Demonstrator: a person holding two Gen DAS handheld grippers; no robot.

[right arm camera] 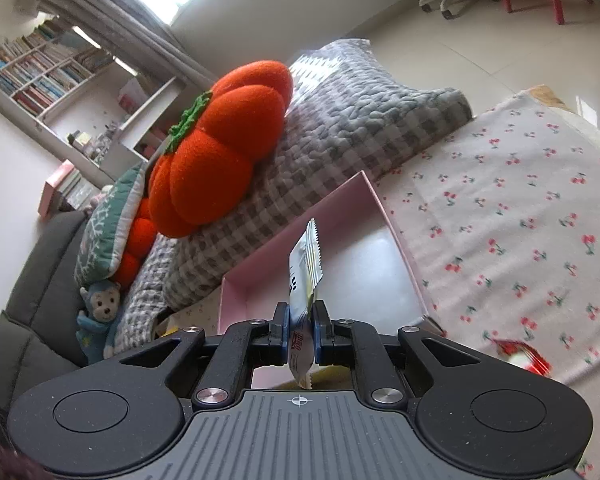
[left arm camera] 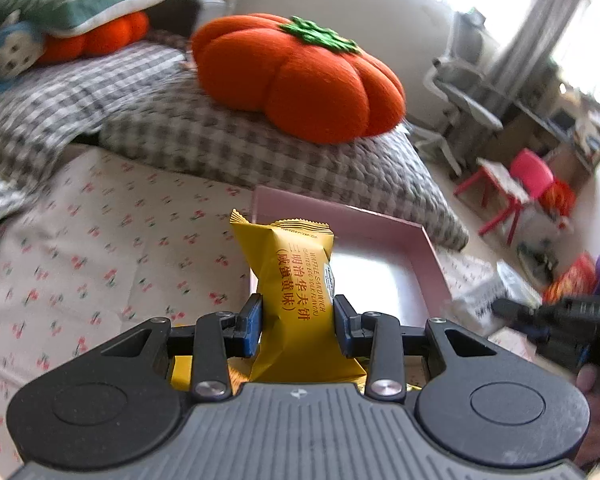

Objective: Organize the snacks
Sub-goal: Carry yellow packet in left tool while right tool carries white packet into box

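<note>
Both tools loaded over pink box (left arm camera: pixel 428 248).
Left tool (left arm camera: pixel 298 320) grips yellow packet (left arm camera: pixel 296 280); right tool (right arm camera: pixel 301 326) clamps white packet (right arm camera: pixel 305 268).

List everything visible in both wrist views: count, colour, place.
Waffle sandwich packet: 1, yellow, clamped in left gripper, above box.
Thin snack sachet: 1, white, pinched in right gripper.
Shallow cardboard box: 1, pink walls, white floor, on sheet, nothing inside that shows.
Cherry-print sheet: 1, white with red cherries, covers bed.
Checked quilt: 1, grey-white, behind box.
Pumpkin-shaped plush cushion: 1, orange, green stem, on quilt.
Monkey plush: 1, blue, bed edge.
Red wrapper: 1, blurred, on sheet.
Fingers: blue pads, black arms, both grippers.
</note>
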